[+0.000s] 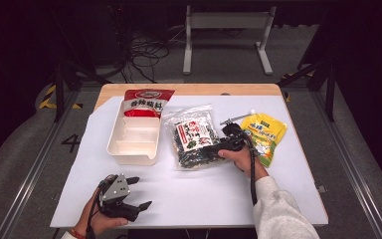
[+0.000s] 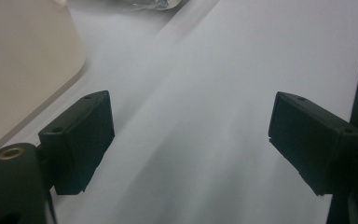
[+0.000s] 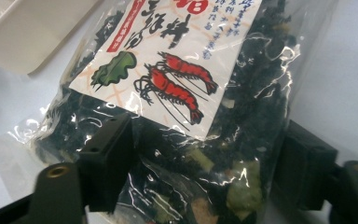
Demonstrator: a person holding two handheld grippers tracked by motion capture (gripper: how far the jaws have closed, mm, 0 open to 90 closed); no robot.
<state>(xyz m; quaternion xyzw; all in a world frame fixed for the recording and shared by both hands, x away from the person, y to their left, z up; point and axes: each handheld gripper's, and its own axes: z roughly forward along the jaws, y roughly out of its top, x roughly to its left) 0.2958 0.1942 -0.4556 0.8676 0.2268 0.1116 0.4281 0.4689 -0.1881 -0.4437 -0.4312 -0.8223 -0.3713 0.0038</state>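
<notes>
- Seaweed bag (image 3: 177,93), clear with a shrimp label, lies mid-table between the white tray (image 1: 132,149) on its left and the yellow packet (image 1: 263,134) on its right
- Your right gripper (image 3: 205,172) straddles the bag's near-right end, pads not clearly pressing
- Your left gripper (image 2: 191,144) rests wide and empty at the near left edge

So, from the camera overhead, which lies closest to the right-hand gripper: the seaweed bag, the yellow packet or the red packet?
1. Seaweed bag, right at the right gripper, between its fingers.
2. Yellow packet, just beyond it on the other side.
3. Red packet, farthest, at the white tray's far end.
</notes>
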